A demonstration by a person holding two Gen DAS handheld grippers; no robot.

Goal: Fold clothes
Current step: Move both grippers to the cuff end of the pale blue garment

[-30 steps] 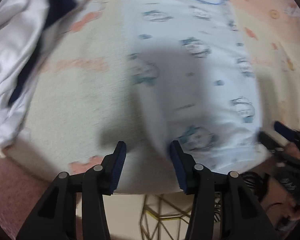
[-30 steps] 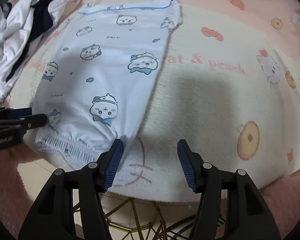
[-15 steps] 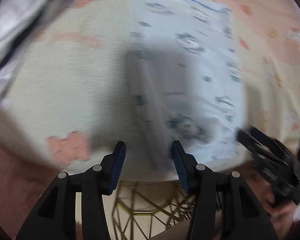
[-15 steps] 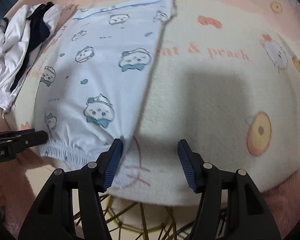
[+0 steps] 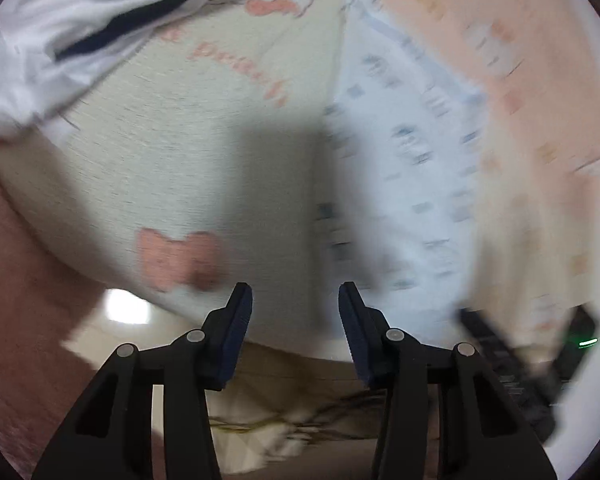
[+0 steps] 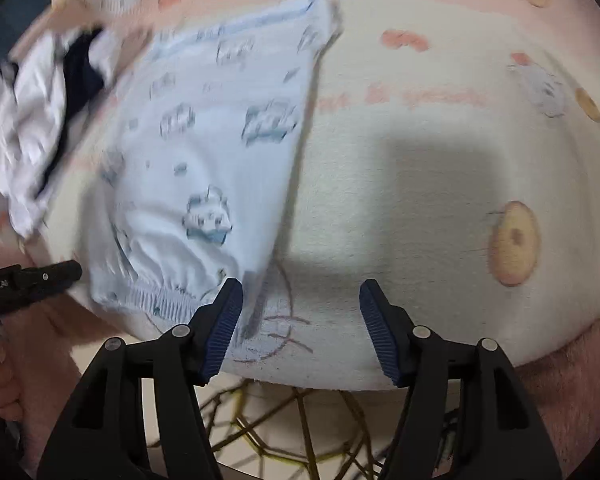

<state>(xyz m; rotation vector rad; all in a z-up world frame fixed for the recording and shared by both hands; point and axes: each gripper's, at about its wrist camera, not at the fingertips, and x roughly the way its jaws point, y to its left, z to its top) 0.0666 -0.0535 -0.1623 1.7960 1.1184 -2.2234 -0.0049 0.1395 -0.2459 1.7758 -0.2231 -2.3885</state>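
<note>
Both tongs gape empty, right tongs (image 6: pixel 300 312) opening, left tongs (image 5: pixel 296 312) beside seemingly folded pale-blue garment (image 6: pixel 204 168).

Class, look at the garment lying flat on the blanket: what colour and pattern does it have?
The garment is pale blue, printed with small cartoon characters trimmed in darker blue. It shows best in the right wrist view.

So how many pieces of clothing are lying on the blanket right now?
2. The light blue printed garment lies flat left of centre in the right wrist view, and a crumpled white and navy garment is bunched at the far left edge. More may be hidden in that bundle.
</note>
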